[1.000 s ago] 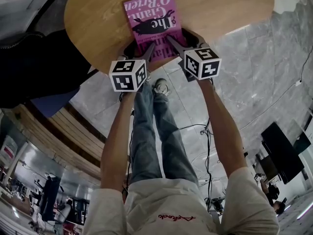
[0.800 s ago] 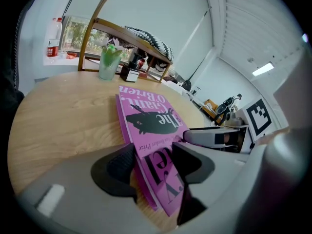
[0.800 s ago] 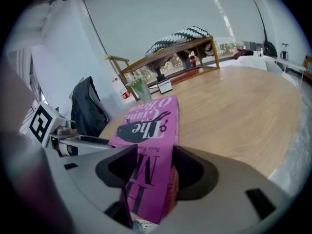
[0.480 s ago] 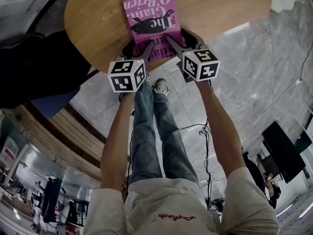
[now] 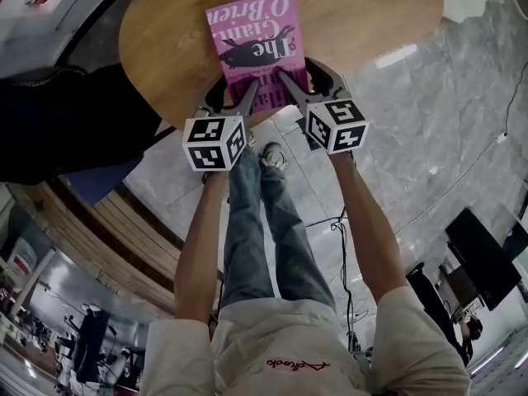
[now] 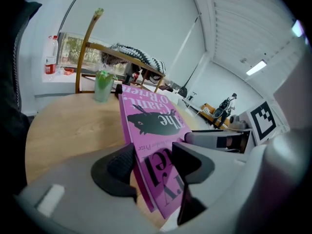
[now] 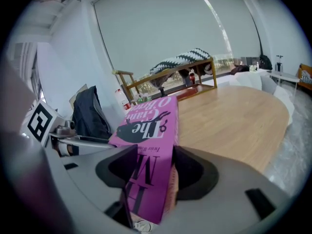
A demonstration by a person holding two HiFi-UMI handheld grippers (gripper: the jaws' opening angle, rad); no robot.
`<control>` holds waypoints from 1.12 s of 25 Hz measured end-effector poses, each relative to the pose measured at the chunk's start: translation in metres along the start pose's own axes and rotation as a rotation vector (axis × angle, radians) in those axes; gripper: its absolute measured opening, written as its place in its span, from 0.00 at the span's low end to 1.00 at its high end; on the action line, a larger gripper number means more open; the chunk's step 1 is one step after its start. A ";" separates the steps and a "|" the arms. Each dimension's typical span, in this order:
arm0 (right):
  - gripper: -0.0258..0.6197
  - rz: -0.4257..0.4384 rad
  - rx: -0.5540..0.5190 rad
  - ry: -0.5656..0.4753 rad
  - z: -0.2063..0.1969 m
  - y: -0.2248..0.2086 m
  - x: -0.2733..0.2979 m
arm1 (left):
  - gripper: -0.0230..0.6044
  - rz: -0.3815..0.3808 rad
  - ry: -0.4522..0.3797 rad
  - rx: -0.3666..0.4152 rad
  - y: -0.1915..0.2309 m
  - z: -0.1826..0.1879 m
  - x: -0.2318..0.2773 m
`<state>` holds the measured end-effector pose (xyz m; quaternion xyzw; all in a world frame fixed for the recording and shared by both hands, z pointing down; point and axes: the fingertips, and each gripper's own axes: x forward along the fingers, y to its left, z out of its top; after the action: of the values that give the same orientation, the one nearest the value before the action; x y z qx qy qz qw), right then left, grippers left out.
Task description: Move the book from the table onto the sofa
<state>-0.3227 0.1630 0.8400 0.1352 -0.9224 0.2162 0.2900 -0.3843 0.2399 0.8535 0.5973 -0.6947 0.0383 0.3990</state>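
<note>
A pink paperback book (image 5: 254, 44) with a black animal on its cover hangs tilted over the near rim of the round wooden table (image 5: 371, 23). My left gripper (image 5: 241, 97) is shut on the book's near left corner and my right gripper (image 5: 289, 82) on its near right corner. In the left gripper view the book (image 6: 153, 123) runs up between the two dark pads of that gripper (image 6: 153, 167). The right gripper view shows the book (image 7: 148, 126) clamped edge-on in that gripper (image 7: 153, 169), page edges facing right.
A green cup (image 6: 103, 84) stands at the table's far side by a wooden chair (image 6: 122, 52). A dark jacket (image 5: 58, 122) lies left of the table. Marble floor (image 5: 445, 122) spreads to the right. The person's legs and shoe (image 5: 271, 148) are below the grippers.
Both grippers have risen a little with the book in them. The book's near end has come up off the table and looks larger in the head view.
</note>
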 end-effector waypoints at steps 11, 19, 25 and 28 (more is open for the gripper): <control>0.43 -0.019 -0.055 -0.148 0.089 0.028 -0.077 | 0.43 0.002 -0.127 0.084 -0.057 0.086 -0.062; 0.43 -0.045 -0.068 -0.248 0.135 0.059 -0.146 | 0.43 0.001 -0.214 0.133 -0.105 0.134 -0.121; 0.43 -0.065 -0.093 -0.312 0.164 0.084 -0.209 | 0.43 -0.011 -0.271 0.169 -0.150 0.161 -0.171; 0.43 -0.074 -0.104 -0.344 0.178 0.096 -0.238 | 0.43 -0.021 -0.300 0.188 -0.172 0.174 -0.194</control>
<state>-0.2544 0.1905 0.5364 0.1889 -0.9627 0.1309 0.1425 -0.3312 0.2541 0.5465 0.6382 -0.7335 0.0096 0.2335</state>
